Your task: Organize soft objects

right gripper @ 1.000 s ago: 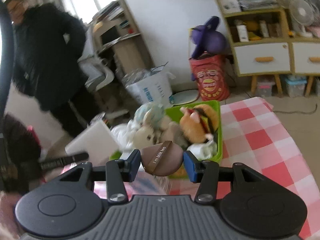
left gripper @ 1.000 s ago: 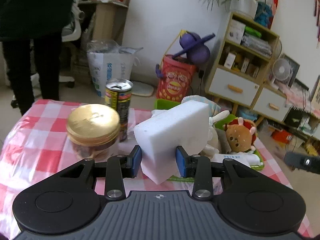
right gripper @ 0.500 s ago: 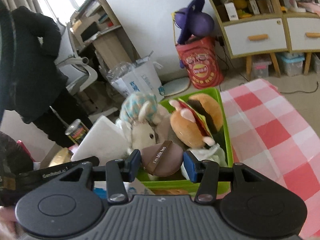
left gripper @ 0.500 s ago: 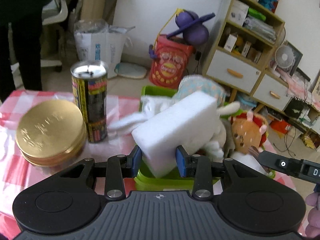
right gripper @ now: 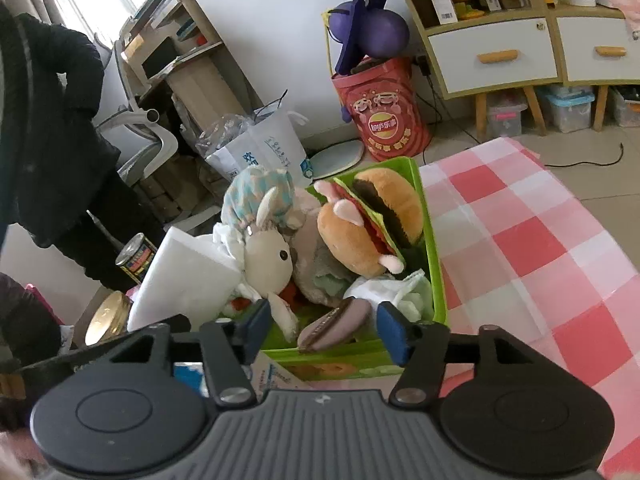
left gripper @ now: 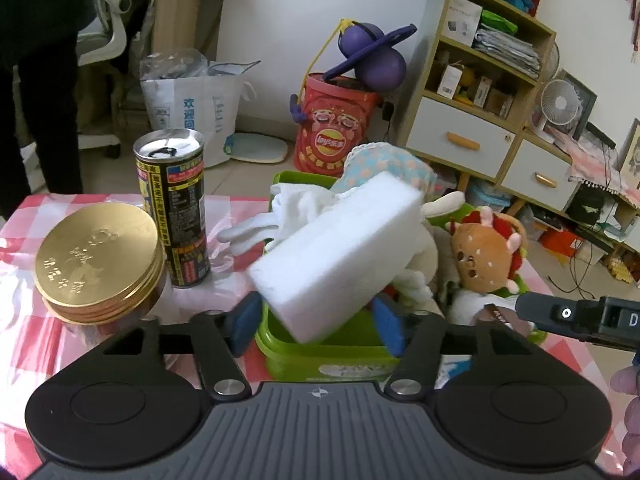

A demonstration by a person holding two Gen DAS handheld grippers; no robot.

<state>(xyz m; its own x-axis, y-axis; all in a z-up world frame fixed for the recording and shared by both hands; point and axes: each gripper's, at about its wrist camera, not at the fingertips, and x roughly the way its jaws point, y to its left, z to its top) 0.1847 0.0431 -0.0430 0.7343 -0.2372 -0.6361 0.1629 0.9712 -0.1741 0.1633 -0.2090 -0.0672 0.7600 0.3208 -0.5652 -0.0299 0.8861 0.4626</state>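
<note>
A green bin (left gripper: 304, 344) holds a burger plush (left gripper: 486, 252), a bunny plush (right gripper: 268, 256) and white cloth. My left gripper (left gripper: 316, 326) hangs over the bin's near rim, its jaws opening. The white sponge block (left gripper: 340, 256) leans between the blue pads, which stand clear of it, and it rests on the toys. My right gripper (right gripper: 325, 332) is over the same bin (right gripper: 434, 264), its jaws also opening. The brown round puff (right gripper: 332, 328) lies tilted between the pads, free of both. The sponge (right gripper: 188, 276) shows at the left of the right wrist view.
A drink can (left gripper: 172, 208) and a gold-lidded jar (left gripper: 98, 260) stand left of the bin on the red-checked cloth (right gripper: 540, 248). A person in dark clothes (right gripper: 48, 140) stands beyond the table's left side. Shelves and a red bucket (left gripper: 336, 136) are behind.
Both pairs of jaws have parted. The sponge has tipped down onto the toys in the bin, and the puff has tilted and dropped lower. Both grippers came closer over the bin.
</note>
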